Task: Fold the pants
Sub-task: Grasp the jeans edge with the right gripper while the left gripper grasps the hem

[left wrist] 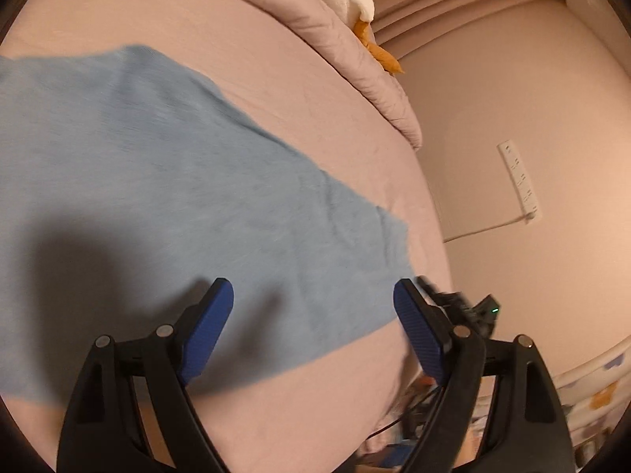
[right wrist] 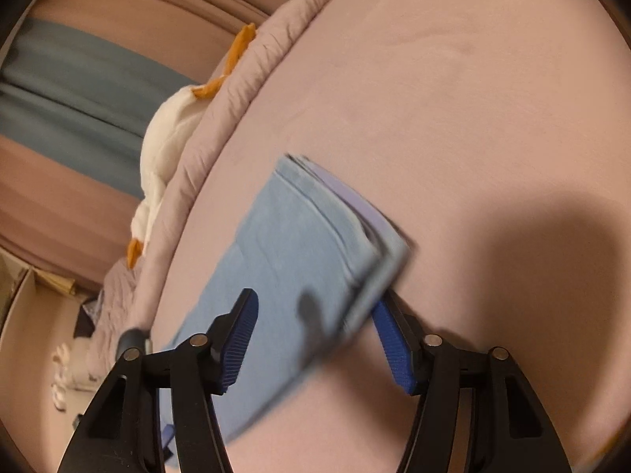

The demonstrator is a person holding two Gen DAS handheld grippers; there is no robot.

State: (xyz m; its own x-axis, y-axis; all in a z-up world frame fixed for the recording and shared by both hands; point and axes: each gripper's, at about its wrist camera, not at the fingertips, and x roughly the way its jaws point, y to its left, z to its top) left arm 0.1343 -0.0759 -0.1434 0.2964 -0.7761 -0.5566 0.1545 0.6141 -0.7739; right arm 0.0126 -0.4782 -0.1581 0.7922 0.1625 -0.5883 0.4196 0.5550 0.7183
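Note:
Light blue pants lie spread flat on the pink bed sheet. My left gripper hovers over their near edge, open wide, nothing pinched between its blue pads. In the right wrist view the pants show their waistband end with a lilac lining. My right gripper is open and straddles the waistband corner. One finger rests above the cloth, while the tip of the other finger is tucked behind the cloth's edge. The picture is blurred there.
A rolled pink quilt runs along the bed's far edge, with a white plush duck with orange feet on it. A power strip hangs on the wall. Clutter lies on the floor beside the bed.

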